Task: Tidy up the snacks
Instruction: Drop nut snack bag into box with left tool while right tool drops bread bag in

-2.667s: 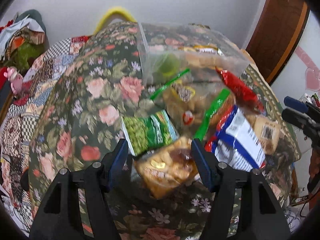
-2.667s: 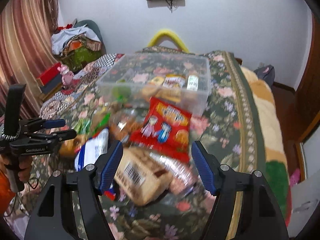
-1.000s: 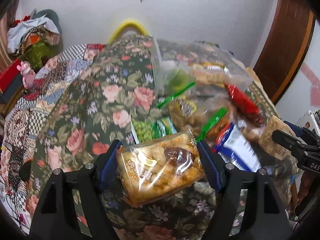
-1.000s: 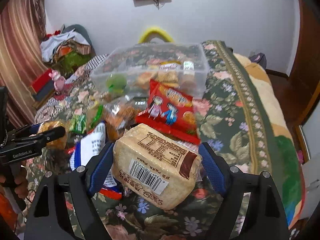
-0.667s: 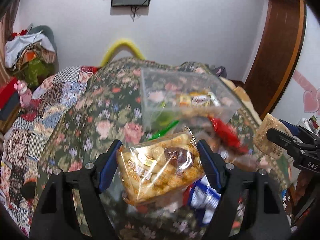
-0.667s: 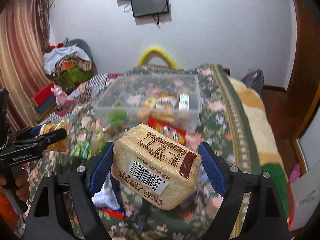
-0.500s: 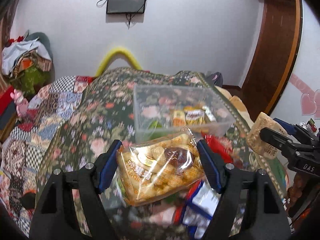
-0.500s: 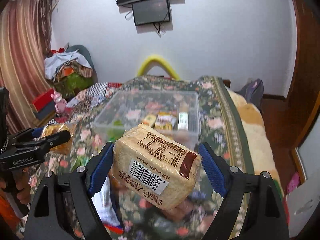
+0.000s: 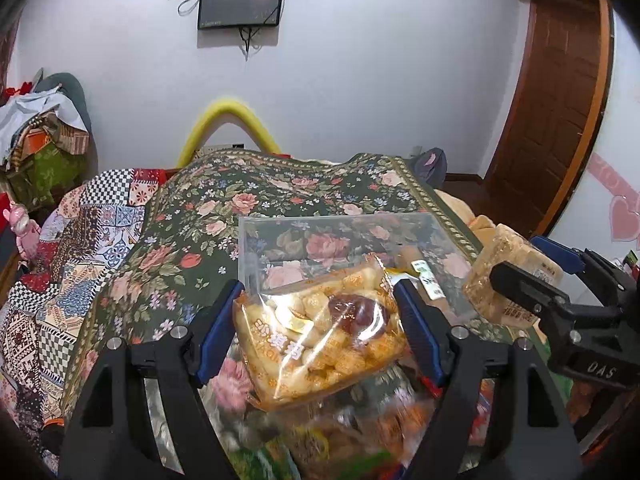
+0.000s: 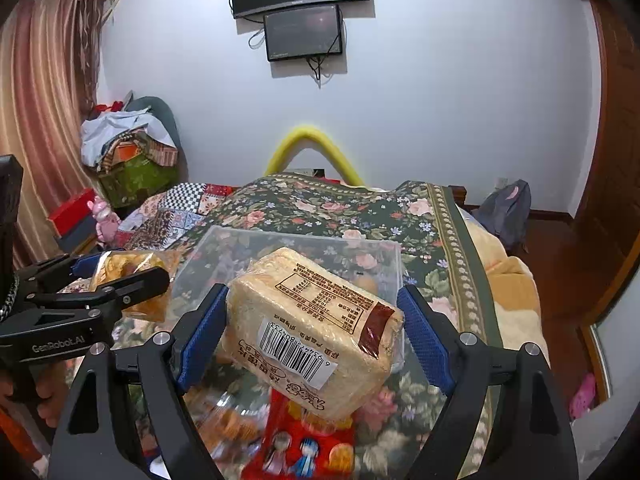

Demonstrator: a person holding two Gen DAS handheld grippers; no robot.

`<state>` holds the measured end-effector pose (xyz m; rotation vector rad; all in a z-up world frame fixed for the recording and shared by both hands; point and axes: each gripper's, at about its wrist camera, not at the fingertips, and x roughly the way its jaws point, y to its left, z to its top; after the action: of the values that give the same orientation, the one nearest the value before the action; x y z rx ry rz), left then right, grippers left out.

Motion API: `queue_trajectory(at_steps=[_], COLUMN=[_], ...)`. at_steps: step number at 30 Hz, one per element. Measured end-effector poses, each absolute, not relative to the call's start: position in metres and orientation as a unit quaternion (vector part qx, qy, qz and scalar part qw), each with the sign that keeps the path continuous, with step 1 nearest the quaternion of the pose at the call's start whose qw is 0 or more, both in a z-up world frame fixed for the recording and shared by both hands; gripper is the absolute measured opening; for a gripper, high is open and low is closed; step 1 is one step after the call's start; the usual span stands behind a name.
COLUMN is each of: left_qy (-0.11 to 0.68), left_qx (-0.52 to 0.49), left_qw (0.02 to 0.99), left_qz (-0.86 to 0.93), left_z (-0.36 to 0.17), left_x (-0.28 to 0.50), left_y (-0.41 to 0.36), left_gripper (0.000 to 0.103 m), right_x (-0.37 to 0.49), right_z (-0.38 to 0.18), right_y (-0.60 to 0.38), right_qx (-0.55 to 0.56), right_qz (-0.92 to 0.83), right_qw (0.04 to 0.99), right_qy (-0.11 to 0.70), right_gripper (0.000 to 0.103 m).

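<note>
My left gripper is shut on a clear bag of golden pastry pieces and holds it in the air near the clear plastic bin. My right gripper is shut on a tan bread-like pack with a barcode, also lifted, in front of the bin. The right gripper with its pack shows at the right of the left wrist view. The left gripper with its bag shows at the left of the right wrist view. A few snacks lie inside the bin.
The bin stands on a floral bedspread. More snack packs lie blurred below the grippers, among them a red pack. A yellow arch stands against the wall. Piled clothes are at far left, a wooden door at right.
Both grippers closed on their packs, lifted them off the bed and carried them up towards the bin. The view has tilted up, and the snack pile has dropped to the bottom edge.
</note>
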<state>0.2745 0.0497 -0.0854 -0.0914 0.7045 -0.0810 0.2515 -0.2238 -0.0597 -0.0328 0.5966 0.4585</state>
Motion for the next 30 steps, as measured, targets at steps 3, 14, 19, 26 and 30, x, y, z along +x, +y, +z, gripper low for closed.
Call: queue_trajectory(at_steps=[3,14,19,26,30], left_qy=[0.359,0.427,0.427,0.422,0.404], left_qx=[-0.042,-0.024,-0.022,-0.025,-0.028], left_qw=[0.931,0.903,0.904,0.905,0.913], left_qz=[-0.039,-0.03,-0.033,-0.043,-0.051], left_z=[-0.096,-0.144,-0.152,-0.14,-0.122], left_x=[0.296,0.359,0.365,0.355,0.336], left_y=[0.049,0.045,0.044,0.045,0.049], left_gripper=[0.076,0.076,0.076,0.076,0.076], right_x=[0.266,0.306,0.31,0.308,0.3], right_z=[-0.067,-0.101,-0.108,-0.104,-0.093], right_y=[-0.219,-0.209,-0.209,-0.208,-0.21], right_qx=[-0.021,-0.051,-0.049,-0.052,-0.059], right_qz=[0.222,0.219,0.227,0.246,0.246], right_qw=[0.928,0.91,0.901,0.894,0.898], right_qy=[0.298,0.35,0.367,0.372,0.361], right_gripper=[0.083,0.083,0.083,0.083,0.084])
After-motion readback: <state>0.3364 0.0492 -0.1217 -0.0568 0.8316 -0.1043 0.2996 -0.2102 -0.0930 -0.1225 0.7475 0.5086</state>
